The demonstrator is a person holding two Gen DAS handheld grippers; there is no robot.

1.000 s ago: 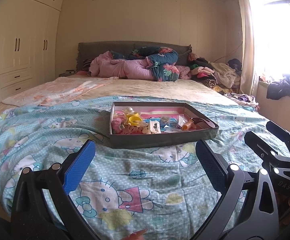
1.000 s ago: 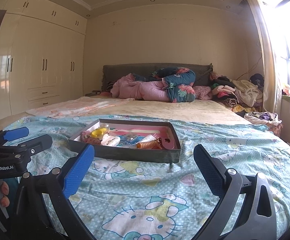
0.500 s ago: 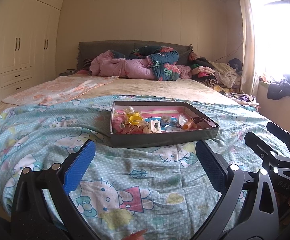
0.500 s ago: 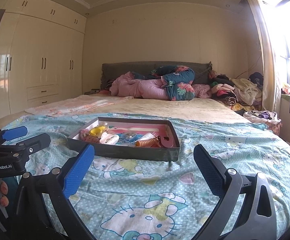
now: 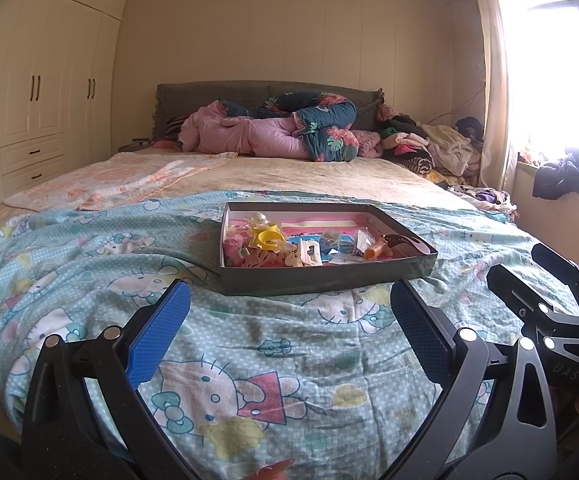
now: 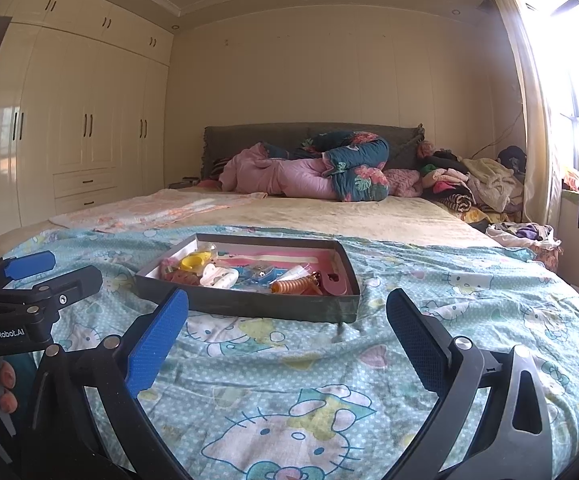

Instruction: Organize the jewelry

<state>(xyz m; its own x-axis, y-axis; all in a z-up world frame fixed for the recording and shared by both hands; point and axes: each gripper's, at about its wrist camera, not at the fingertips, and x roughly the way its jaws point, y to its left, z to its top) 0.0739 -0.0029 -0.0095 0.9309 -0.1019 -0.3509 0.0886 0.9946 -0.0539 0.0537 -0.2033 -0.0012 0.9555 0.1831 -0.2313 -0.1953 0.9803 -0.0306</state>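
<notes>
Ahead of both claws, a wide bed (image 5: 289, 176) filling the room, spread at the near end with a pale blue cartoon-cat blanket (image 5: 249, 360). Beyond that, against the grey headboard (image 6: 249, 140), a rolled pink and dark floral quilt (image 5: 289, 132); off to the right of it, a loose heap of clothes (image 5: 429, 148). Far left of the claws, a cream wardrobe (image 6: 69, 120) along the wall; far right, a bright window (image 5: 549, 80) with a curtain.

On the blanket, just ahead of the left gripper (image 5: 289, 328) and slightly right of its centre line, a shallow dark tray (image 5: 329, 278) with a pink lining. From the right gripper (image 6: 287, 324), the same tray (image 6: 249, 304) just ahead and slightly left. Inside, a jumble of small jewelry: a yellow ring-shaped piece (image 5: 269, 238) toward the tray's left end, an orange coiled band (image 5: 375, 249) toward its right end, a dark curved piece (image 5: 403, 240) just beside the coil, small clear packets and pinkish trinkets between, too small to name.

Left gripper: spread wide, blue pads (image 5: 157, 332) well apart, nothing between, hovering above the blanket short of the tray. Right gripper: likewise spread wide, empty, pads (image 6: 157, 340) well apart, short of the tray's near wall. Each claw visible at the other's side edge.
</notes>
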